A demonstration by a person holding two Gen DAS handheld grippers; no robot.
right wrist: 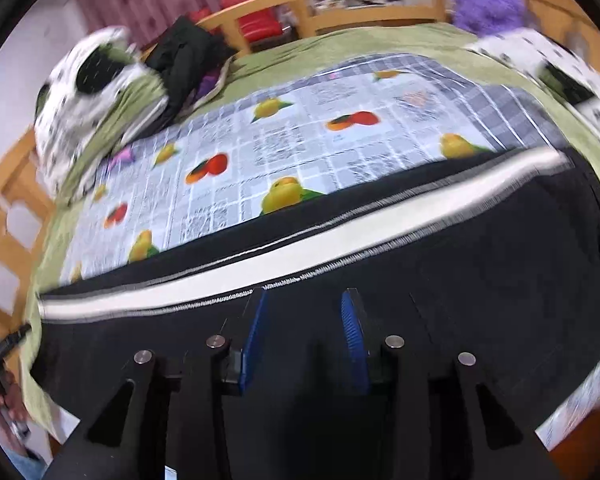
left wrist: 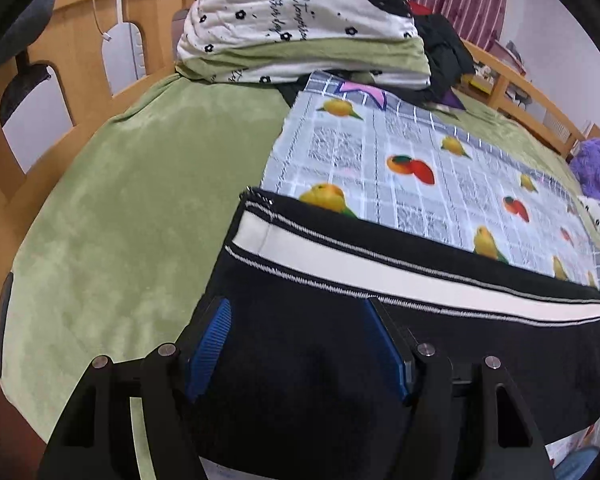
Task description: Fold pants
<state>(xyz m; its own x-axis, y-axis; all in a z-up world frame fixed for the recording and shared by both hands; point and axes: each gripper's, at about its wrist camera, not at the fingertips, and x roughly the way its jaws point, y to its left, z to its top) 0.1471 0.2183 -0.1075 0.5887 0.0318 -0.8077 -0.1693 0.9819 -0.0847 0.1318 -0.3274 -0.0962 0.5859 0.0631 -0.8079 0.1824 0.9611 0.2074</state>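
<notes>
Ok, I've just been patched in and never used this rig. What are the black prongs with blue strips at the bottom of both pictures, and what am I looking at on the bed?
There is no robot arm here: a person holds a two-finger gripper in each hand, and each carries a fisheye camera looking forward along its fingers. The prongs are those fingers, the blue strips their pads. One picture is from the left gripper, the other from the right gripper. Both stand open above the black pants with a white side stripe; nothing is gripped. The pants lie across a fruit-print cloth on a green bedcover. Beyond are folded bedding, dark clothes and a purple plush toy. The right view is motion-blurred.
</notes>
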